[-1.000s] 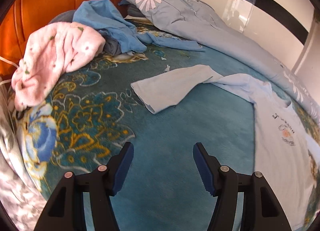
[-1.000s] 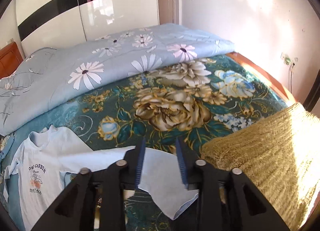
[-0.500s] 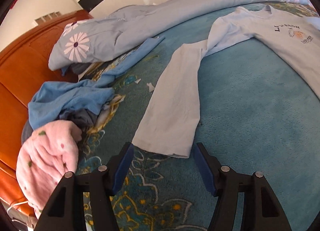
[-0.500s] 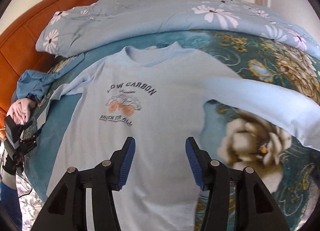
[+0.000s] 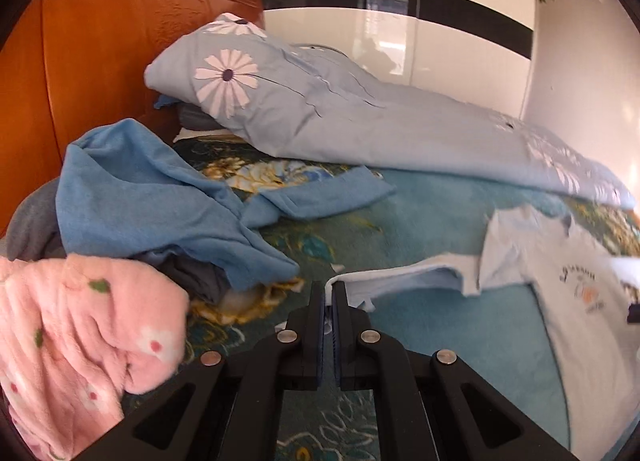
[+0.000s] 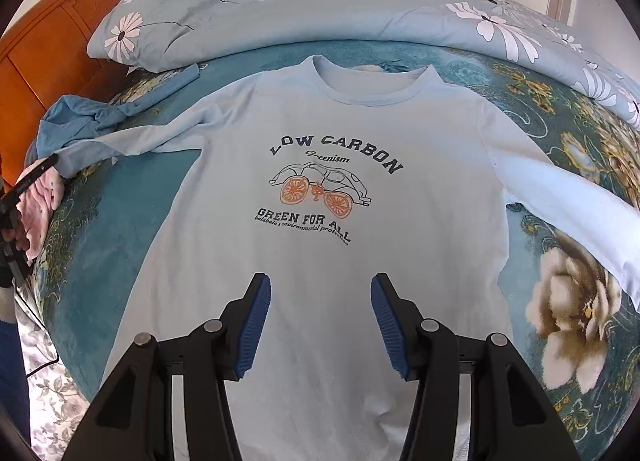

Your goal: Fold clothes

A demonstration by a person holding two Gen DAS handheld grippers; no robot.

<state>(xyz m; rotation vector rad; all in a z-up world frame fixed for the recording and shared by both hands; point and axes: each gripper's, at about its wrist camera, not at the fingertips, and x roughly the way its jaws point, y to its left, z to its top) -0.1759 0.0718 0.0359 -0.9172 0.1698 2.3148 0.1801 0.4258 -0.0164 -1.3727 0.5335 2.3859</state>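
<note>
Pale blue long-sleeve shirt (image 6: 320, 133) lies front-up and spread flat on the teal floral bedspread (image 6: 116, 197), neck toward the far side next to the bunched light-blue daisy-print duvet (image 6: 360, 9). Going left to right in the right wrist view: wooden headboard (image 6: 48, 41) far left, pink fleece item (image 6: 38, 189) at the bed edge, blue garment (image 6: 76, 121) crumpled beside it, then the shirt's one sleeve (image 6: 132, 141) stretched out toward that pile, its cuff end lifted off the bedspread. Shirt chest has dark arched lettering "LOW CARBON", a line-drawn car with two orange wheels, and "GREEN FOR ALL" below; round ribbed collar, fabric mostly smooth with light wrinkles near the hem. Other sleeve (image 6: 560, 213) runs out to the right over a big cream flower in the bedspread pattern, bright in sunlight. Left gripper (image 5: 328, 293) has just clamped down; jaws nearly together, pinching the sleeve's cuff edge, cloth visible between the pads. In that view the sleeve drapes rightward to the shirt body, printed chest blurred at far right. Right gripper (image 6: 320, 293) hangs over the lower middle of the shirt, jaws about half apart, nothing between them, contact with the fabric unclear.
</note>
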